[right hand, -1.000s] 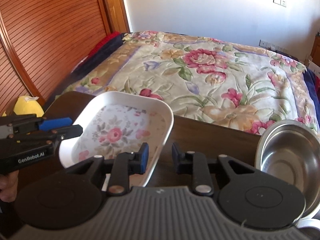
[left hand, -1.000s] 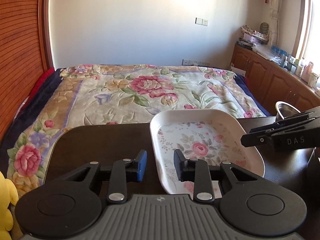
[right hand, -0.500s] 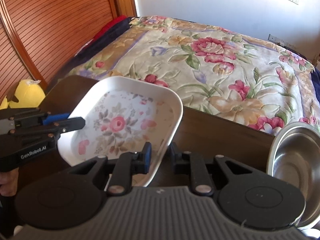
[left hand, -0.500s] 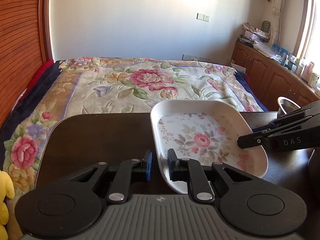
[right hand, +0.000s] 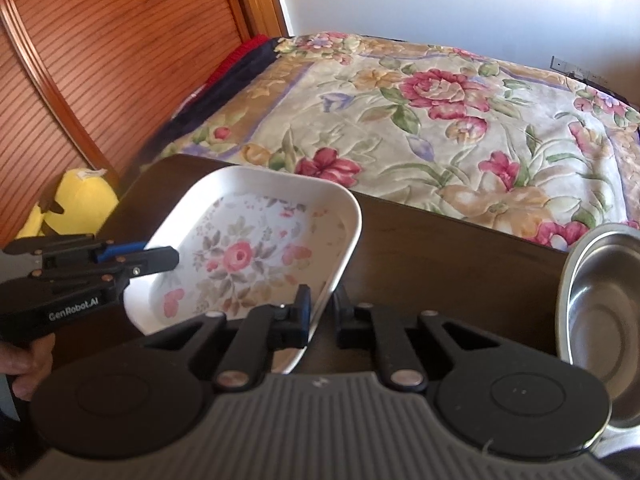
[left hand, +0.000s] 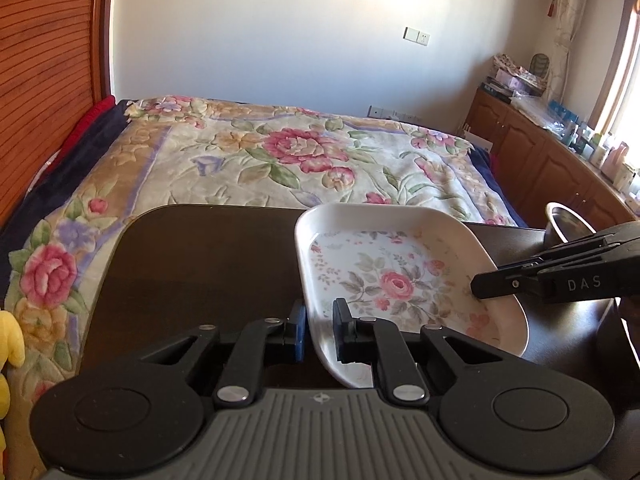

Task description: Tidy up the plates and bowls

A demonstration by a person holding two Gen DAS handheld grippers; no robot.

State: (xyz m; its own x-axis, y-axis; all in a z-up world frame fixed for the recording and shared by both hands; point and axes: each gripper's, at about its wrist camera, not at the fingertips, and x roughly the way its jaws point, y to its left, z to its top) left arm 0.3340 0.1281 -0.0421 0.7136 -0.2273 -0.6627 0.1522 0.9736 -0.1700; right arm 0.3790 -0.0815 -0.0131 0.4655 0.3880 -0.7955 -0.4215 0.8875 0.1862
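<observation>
Grippers at the near edge of the dark brown wooden table [left hand: 192,264], both on one dish. Left gripper [left hand: 319,330]: jaws narrow, closed on the near-left rim of the white rounded-square plate with a pink rose print [left hand: 394,280], one finger outside the rim and one inside. Right gripper [right hand: 322,314]: jaws narrow too, pinching the plate's [right hand: 256,256] right rim near its near corner. In the left wrist view the right gripper's black fingers [left hand: 504,282] reach over the plate's right side. Plate sits tilted, its near part raised; whether the far edge touches the table cannot be told. Shiny steel bowl [right hand: 600,312] stands upright toward the table's right edge, well apart from the plate. Yellow plush toy [right hand: 80,200] off the left edge. Beyond the far edge, bed with floral quilt [left hand: 280,160]; wooden cabinets [left hand: 540,160] along the right wall.
</observation>
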